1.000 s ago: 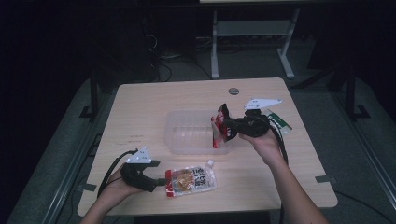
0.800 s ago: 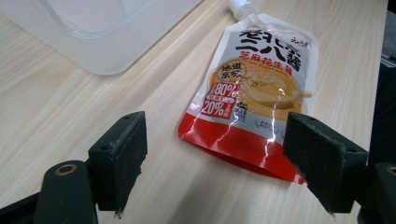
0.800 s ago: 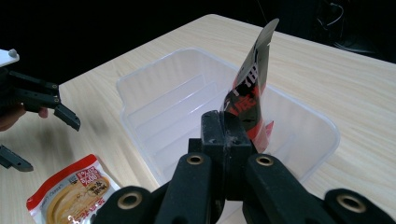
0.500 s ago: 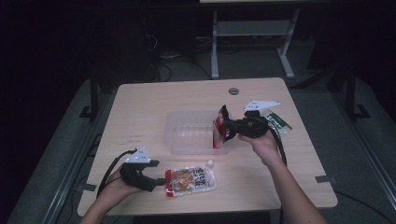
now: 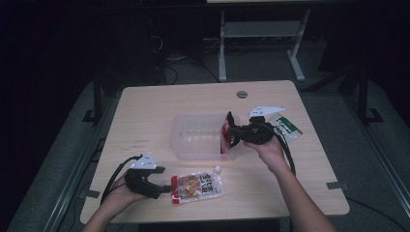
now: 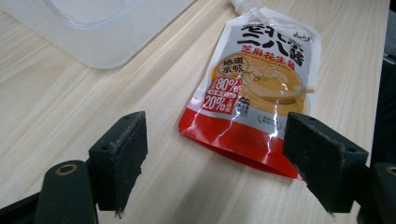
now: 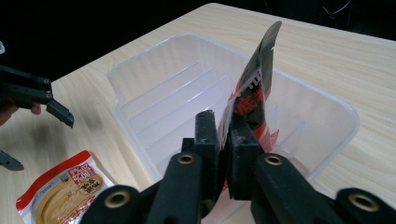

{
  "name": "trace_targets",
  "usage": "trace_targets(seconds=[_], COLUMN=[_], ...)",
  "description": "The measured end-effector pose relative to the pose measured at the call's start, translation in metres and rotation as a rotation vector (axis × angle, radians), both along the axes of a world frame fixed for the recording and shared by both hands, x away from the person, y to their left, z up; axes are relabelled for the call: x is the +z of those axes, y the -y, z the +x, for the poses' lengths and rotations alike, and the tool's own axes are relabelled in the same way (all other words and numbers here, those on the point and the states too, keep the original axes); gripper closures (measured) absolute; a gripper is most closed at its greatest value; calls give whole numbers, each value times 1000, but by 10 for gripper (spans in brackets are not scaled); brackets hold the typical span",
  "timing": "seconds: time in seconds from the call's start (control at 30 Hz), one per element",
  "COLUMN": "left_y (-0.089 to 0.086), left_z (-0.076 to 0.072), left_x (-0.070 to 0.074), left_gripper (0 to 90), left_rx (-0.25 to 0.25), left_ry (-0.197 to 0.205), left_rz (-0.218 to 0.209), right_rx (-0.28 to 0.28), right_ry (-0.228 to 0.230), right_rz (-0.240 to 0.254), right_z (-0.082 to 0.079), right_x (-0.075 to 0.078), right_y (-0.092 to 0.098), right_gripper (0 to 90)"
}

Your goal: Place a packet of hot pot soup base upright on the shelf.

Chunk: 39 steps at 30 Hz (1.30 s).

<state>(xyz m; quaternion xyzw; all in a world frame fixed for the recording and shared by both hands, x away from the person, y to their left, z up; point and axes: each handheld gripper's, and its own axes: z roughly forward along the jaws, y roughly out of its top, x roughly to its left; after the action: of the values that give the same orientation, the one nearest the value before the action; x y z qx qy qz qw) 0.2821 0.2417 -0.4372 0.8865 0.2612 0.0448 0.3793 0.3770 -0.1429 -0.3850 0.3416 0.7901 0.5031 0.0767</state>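
Observation:
My right gripper (image 5: 233, 135) (image 7: 223, 128) holds a red-and-black pouch (image 5: 226, 131) (image 7: 259, 79) upright over the right end of a clear plastic tub (image 5: 193, 118) (image 7: 140, 60). Its jaws have just been opening a little, and the pouch still sits pinched between the pads, its lower end inside the tub. At the table's front left, my left gripper (image 5: 166, 188) (image 6: 215, 163) rests open. A flat orange-and-red sauce pouch (image 5: 198, 186) (image 6: 261, 79) (image 7: 65, 191) lies on the wood just ahead of its jaws, its red bottom edge between them, untouched.
A green-and-white packet (image 5: 286, 126) lies on the table behind the right hand. A round grommet (image 5: 241, 94) sits near the far edge. A metal table frame (image 5: 261, 34) stands on the floor beyond the table.
The right hand with its pouch has barely shifted at the tub's right end. The left hand and the sauce pouch have stayed where they were.

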Motion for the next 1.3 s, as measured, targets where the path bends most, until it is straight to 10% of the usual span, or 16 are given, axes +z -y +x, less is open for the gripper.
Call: trace_targets(seconds=[0.63,1.3], left_y=[-2,-11], left_z=[1,-10], left_x=[1,12], left_gripper=[217,216], left_rx=[-10,-19], left_ry=[9,0], left_rz=[-2,-4], right_rx=[-3,3], right_ry=[-38,6], right_rz=[44,-126], right_z=[-12,-57], right_x=[18,10], right_y=[8,42], right_gripper=[342,275])
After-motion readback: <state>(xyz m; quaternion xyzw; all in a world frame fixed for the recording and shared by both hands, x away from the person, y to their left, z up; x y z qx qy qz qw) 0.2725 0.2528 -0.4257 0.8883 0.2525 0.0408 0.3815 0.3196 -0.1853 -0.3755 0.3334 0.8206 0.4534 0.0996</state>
